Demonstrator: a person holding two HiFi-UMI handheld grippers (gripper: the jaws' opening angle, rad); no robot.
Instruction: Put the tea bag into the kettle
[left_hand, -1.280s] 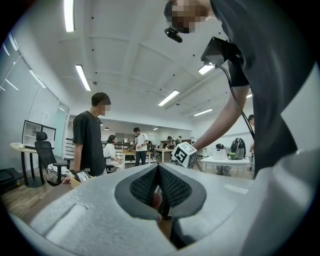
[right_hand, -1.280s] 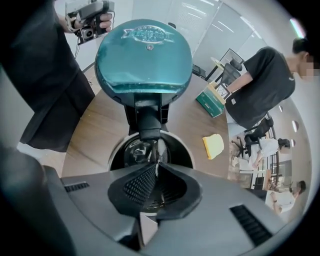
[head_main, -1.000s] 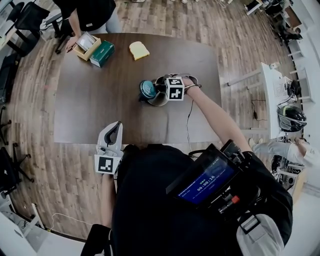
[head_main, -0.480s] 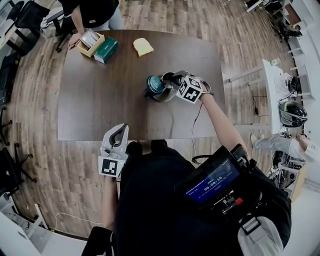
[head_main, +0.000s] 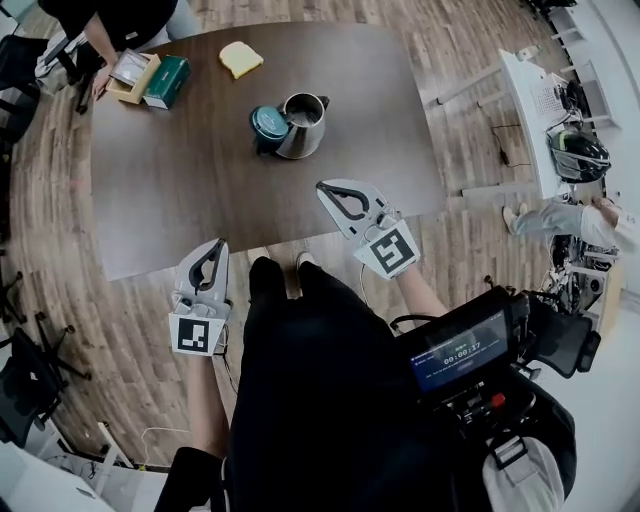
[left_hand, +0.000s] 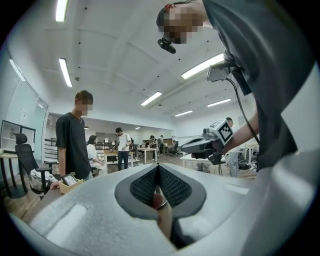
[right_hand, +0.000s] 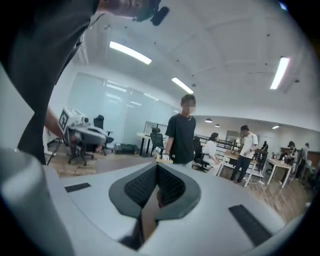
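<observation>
Right gripper (head_main: 326, 189) jaws together — kettle (head_main: 300, 128) interior too small to read.

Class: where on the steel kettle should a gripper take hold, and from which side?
Probably the dark handle of the steel kettle, beneath its teal open lid, approached from the left: the spout faces right and the body looks wide.

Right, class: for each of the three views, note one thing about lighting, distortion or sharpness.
Head view: fisheye bows the table edges, light is even, kettle sharp. Left gripper view: dark rounded corners, ceiling strip lights glare. Right gripper view: right tongs close up look soft, room behind is clearer.
</observation>
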